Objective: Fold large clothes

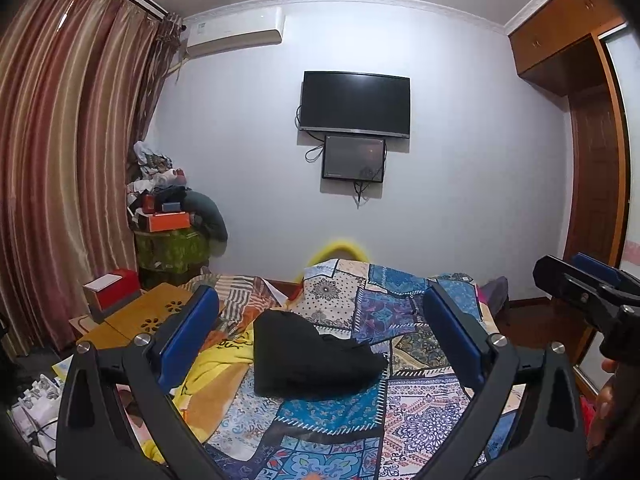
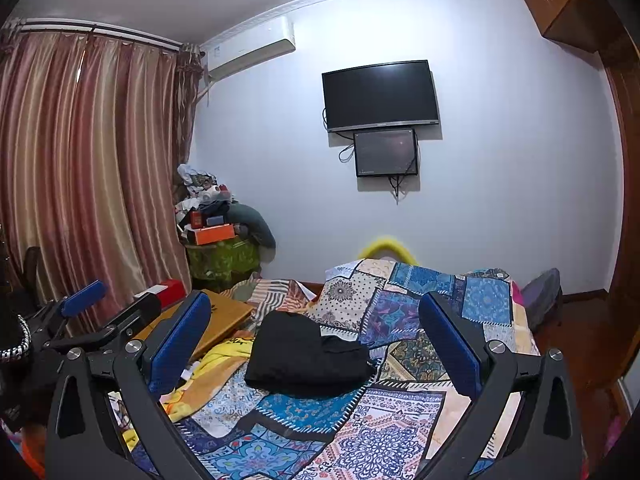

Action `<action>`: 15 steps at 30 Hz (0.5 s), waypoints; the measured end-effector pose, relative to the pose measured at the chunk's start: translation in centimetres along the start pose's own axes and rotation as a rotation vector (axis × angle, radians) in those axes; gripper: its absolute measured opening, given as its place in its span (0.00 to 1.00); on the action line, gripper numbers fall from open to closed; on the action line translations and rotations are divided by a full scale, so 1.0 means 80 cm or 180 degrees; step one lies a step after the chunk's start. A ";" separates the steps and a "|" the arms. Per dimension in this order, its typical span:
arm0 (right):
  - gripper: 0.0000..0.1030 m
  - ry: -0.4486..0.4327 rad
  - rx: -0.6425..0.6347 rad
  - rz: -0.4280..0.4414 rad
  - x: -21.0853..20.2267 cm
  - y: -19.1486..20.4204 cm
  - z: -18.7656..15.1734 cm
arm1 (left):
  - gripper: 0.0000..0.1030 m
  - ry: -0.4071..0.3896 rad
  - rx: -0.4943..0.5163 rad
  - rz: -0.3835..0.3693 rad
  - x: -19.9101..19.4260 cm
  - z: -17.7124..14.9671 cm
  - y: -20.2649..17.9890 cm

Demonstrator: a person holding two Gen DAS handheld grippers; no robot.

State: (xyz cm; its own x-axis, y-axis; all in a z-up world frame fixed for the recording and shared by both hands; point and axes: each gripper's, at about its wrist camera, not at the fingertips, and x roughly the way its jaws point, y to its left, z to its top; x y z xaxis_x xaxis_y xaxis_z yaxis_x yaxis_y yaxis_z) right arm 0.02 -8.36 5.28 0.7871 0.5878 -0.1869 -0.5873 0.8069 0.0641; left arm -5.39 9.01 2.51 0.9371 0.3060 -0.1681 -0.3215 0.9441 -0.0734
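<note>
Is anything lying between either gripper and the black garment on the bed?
Nothing visible does. The black garment lies folded on the patchwork bedspread, with only bare bedspread between it and the open left gripper and right gripper. The yellow cloth lies beside it, off to the left.

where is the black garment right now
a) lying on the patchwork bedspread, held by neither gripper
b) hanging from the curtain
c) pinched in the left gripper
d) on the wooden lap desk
a: the black garment lies in a folded heap on the patchwork bedspread, while the left gripper and the right gripper are both open above it with nothing between their blue pads.
</note>
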 end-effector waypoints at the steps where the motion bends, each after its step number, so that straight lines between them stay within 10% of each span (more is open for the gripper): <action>1: 1.00 0.0002 0.0000 -0.0001 0.001 0.000 -0.001 | 0.99 0.0004 0.0002 -0.0013 0.000 0.000 0.000; 15: 1.00 0.0031 0.0041 -0.0013 0.004 -0.004 -0.004 | 0.99 0.0065 0.0040 -0.0063 0.003 -0.005 -0.005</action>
State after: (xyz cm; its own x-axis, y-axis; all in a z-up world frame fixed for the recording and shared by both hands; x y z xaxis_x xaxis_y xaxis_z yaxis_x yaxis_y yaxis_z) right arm 0.39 -8.50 4.87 0.7877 0.5839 -0.1966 -0.5815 0.8100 0.0759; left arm -5.09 8.63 2.11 0.9402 0.2849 -0.1868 -0.3011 0.9514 -0.0646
